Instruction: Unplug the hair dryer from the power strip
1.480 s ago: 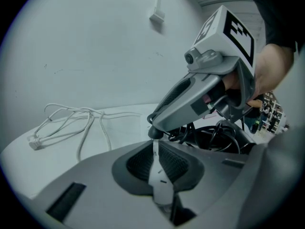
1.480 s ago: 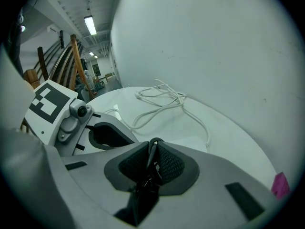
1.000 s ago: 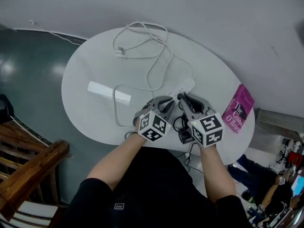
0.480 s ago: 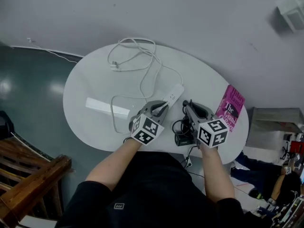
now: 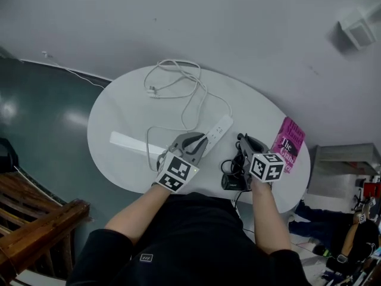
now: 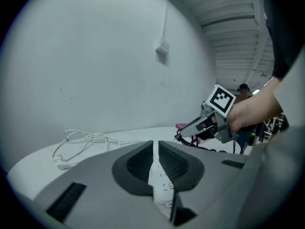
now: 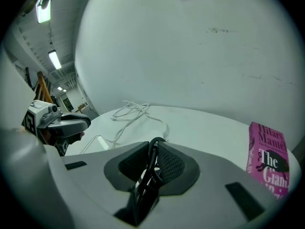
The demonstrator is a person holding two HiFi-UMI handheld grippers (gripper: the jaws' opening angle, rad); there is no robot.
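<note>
My left gripper (image 5: 199, 139) is shut on the near end of the white power strip (image 5: 220, 127), which shows as a white body (image 6: 159, 181) pinched between the jaws in the left gripper view. The strip's far end points toward the coiled white cable (image 5: 177, 83). To its right, my right gripper (image 5: 241, 139) is shut on the hair dryer's black cord (image 7: 149, 171), which loops up between the pads. The black hair dryer (image 5: 231, 180) lies under that hand at the table's near edge. The two grippers are apart, and no plug shows in the strip's visible part.
The round white table (image 5: 122, 112) also carries a pink book (image 5: 287, 143) at the right edge and a flat white bar (image 5: 128, 142) at the left. A wall stands close behind the table. A wooden frame (image 5: 36, 231) is at the lower left.
The grippers have drawn apart: the right one has swung right with the black cord, and the left one has risen with the strip's end. They stood close together a second ago.
</note>
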